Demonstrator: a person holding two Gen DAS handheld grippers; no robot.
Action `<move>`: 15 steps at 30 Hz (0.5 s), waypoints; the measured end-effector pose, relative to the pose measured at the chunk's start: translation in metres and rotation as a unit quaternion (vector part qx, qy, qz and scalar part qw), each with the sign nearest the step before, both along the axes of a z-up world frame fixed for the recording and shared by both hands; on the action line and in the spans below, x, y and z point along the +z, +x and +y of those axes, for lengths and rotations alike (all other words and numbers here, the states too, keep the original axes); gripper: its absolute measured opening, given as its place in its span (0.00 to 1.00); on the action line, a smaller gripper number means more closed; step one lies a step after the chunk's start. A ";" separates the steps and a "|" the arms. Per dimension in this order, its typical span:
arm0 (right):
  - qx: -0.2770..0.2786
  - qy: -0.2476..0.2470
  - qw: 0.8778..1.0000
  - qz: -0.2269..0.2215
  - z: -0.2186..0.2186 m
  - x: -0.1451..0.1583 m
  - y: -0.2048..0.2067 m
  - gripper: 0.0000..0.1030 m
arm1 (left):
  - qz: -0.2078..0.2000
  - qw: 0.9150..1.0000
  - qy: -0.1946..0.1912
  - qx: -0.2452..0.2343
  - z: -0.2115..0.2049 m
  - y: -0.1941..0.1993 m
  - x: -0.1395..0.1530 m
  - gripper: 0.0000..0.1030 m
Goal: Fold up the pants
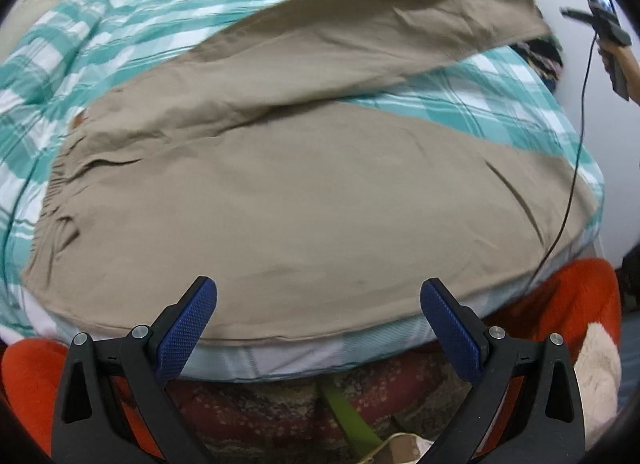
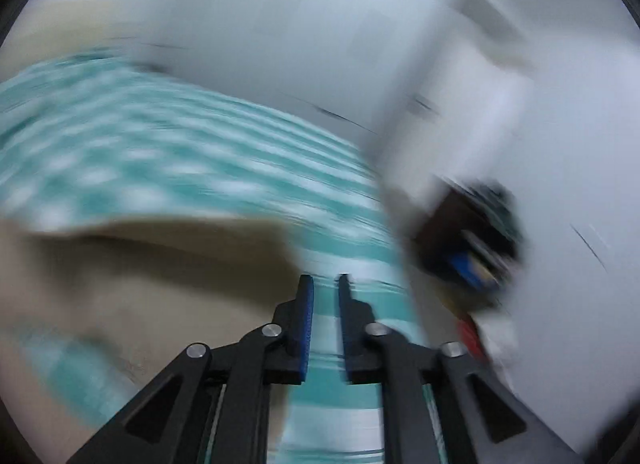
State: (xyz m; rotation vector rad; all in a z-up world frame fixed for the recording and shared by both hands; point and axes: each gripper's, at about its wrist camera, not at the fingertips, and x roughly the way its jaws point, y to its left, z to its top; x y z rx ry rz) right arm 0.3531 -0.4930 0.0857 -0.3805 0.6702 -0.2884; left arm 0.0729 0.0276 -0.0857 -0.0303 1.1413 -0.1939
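Tan pants (image 1: 300, 192) lie spread on a bed with a teal and white checked sheet (image 1: 120, 32), waistband at the left. One leg (image 1: 380, 32) is raised off the sheet, and its end reaches toward the upper right. My left gripper (image 1: 318, 292) hangs over the pants' near edge, jaws wide apart and empty. In the blurred right wrist view, my right gripper (image 2: 326, 284) shows a narrow gap with only the sheet (image 2: 160, 168) behind it. The tan cloth (image 2: 160, 284) lies to its left and is not held.
A black cable (image 1: 576, 152) runs from the right-hand device at the upper right down across the bed's corner. Orange fabric (image 1: 560, 304) and a patterned red rug (image 1: 280, 416) lie below the mattress edge. A dark pile of things (image 2: 472, 248) sits beside the bed by the white wall.
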 end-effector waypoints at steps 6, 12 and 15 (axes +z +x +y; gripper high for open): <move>-0.051 0.059 0.996 0.041 -0.026 -0.047 0.002 0.53 | 0.018 1.000 0.008 0.016 0.018 0.021 -0.022 0.99; 0.062 0.193 0.966 0.161 0.066 -0.157 -0.047 0.63 | -0.098 0.994 0.040 0.027 0.030 0.119 -0.001 0.99; 0.134 0.285 0.929 0.195 0.147 -0.183 -0.045 0.63 | -0.144 0.986 0.068 0.054 0.037 0.174 -0.016 0.99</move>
